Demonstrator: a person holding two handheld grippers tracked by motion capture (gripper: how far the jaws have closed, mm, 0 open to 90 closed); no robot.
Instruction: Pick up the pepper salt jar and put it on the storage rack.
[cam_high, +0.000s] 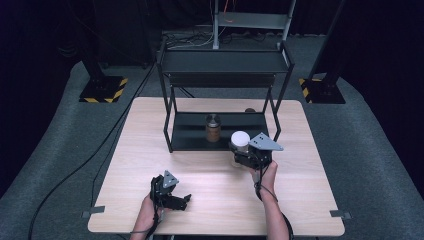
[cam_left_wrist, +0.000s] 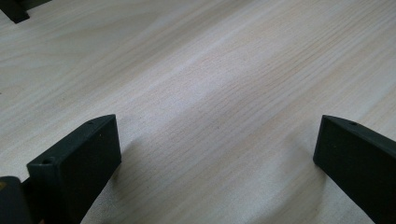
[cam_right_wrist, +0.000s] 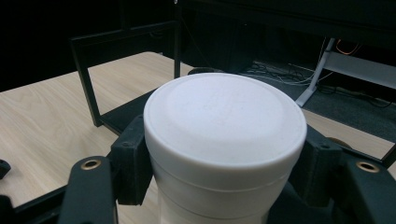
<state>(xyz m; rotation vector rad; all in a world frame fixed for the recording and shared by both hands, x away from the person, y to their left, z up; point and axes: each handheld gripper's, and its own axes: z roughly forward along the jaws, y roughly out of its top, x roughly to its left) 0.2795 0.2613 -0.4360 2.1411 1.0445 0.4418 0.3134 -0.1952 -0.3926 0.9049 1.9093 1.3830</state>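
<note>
1. Fingers of the right gripper (cam_high: 243, 156) are clenched on a white jar (cam_high: 240, 141); in the right gripper view the two black fingers (cam_right_wrist: 133, 161) press against opposite sides of the white jar (cam_right_wrist: 224, 140), just below its flat white lid.
2. Fingers of the left gripper (cam_high: 181, 199) are released: in the left gripper view the two fingers (cam_left_wrist: 77, 163) stand well apart with bare desk (cam_left_wrist: 210, 93) between them, and they hold nothing.
3. White jar: upright, held at about 2 o'clock from the centre of the desk (cam_high: 150, 130) in the high view, just in front of the lower shelf of the black rack (cam_high: 225, 75), near that shelf's right front corner. Whether its base touches the desk cannot be told.
4. Right hand (cam_high: 267, 175): grips the right gripper from behind, the forearm entering from 6 o'clock. A grey three-cornered plate (cam_high: 265, 142) sits on top of this gripper.
5. Left hand (cam_high: 150, 205): holds the left gripper low over the desk at about 7 o'clock from the desk centre, near the front edge and well apart from the right gripper.
6. Black rack: a two-level metal frame standing on the far half of the desk, at 12 o'clock from the centre.
7. Brown jar (cam_high: 213, 128): stands upright on the lower shelf with a metallic lid, at about 10 o'clock from the white jar and apart from it.
8. Surroundings: grey carpet (cam_high: 45, 150) lies around the desk, and black cables (cam_high: 100, 145) run across it at 9 o'clock.
</note>
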